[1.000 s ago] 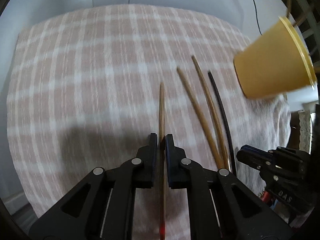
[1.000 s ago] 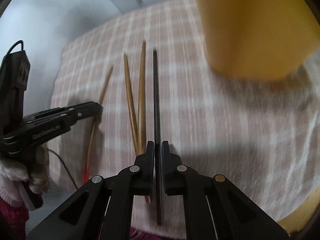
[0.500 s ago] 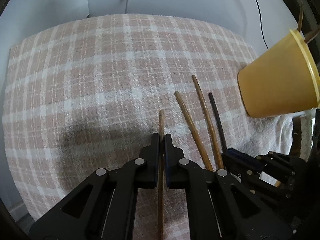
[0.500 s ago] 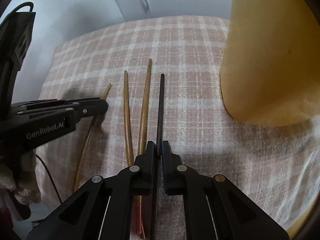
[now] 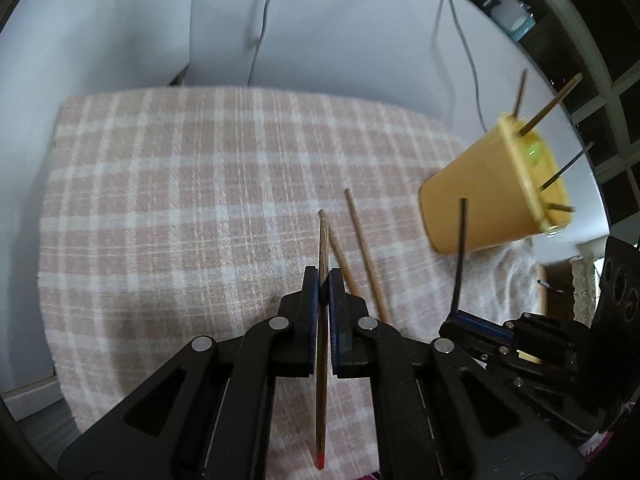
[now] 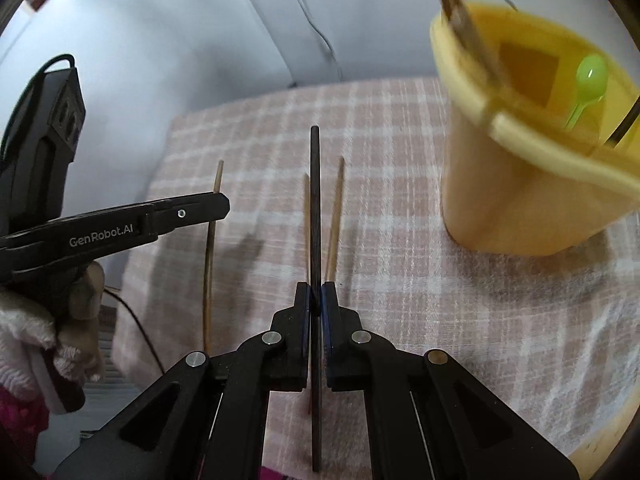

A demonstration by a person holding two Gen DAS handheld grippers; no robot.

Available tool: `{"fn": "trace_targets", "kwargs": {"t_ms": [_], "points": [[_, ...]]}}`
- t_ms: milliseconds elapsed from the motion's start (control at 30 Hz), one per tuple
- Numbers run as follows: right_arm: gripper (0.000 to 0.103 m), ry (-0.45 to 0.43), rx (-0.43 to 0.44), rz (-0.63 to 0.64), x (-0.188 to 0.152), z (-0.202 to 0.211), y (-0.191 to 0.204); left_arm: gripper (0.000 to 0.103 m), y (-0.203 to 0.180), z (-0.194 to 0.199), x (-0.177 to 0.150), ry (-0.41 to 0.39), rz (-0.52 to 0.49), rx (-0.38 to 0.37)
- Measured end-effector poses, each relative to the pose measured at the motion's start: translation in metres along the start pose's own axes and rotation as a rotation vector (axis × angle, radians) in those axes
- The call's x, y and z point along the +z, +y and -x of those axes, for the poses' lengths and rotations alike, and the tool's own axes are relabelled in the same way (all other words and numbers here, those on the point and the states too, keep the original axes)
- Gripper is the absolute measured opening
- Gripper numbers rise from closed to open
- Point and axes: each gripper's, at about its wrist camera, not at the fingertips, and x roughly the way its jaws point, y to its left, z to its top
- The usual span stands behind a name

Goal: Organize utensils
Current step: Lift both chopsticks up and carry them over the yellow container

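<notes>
Two chopsticks held clear of the checked cloth (image 5: 168, 208), brown chopstick (image 5: 322, 320) pinched in left gripper (image 5: 324, 280), black chopstick (image 6: 315, 208) pinched in right gripper (image 6: 316, 292); risk of slipping or clashing with sticks crowding yellow cup (image 6: 520, 200)

Both views are lit softly and evenly by cool daylight, with no glare apart from a small highlight on the green spoon (image 6: 590, 75). Faint shadows are cast on the cloth (image 5: 180, 208) just beyond the fingers, toward 12 o'clock. Strong fisheye bending and a black vignette are seen at every edge, and the cup (image 6: 520, 184) is smeared by motion blur.
</notes>
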Motion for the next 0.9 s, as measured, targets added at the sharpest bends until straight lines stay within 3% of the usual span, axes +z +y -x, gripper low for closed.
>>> {"fn": "trace_targets", "kwargs": {"t_ms": [400,900], "points": [[0.004,-0.156,0.026,0.044,-0.005,0.079,-0.007,0.002,-0.054,0.080,0.004,-0.141,-0.100,-0.008],[0.004,-0.396,-0.007,-0.036,0.006,0.174,-0.038,0.002,-0.125,0.132,0.055,-0.314,-0.227,-0.101]]}}
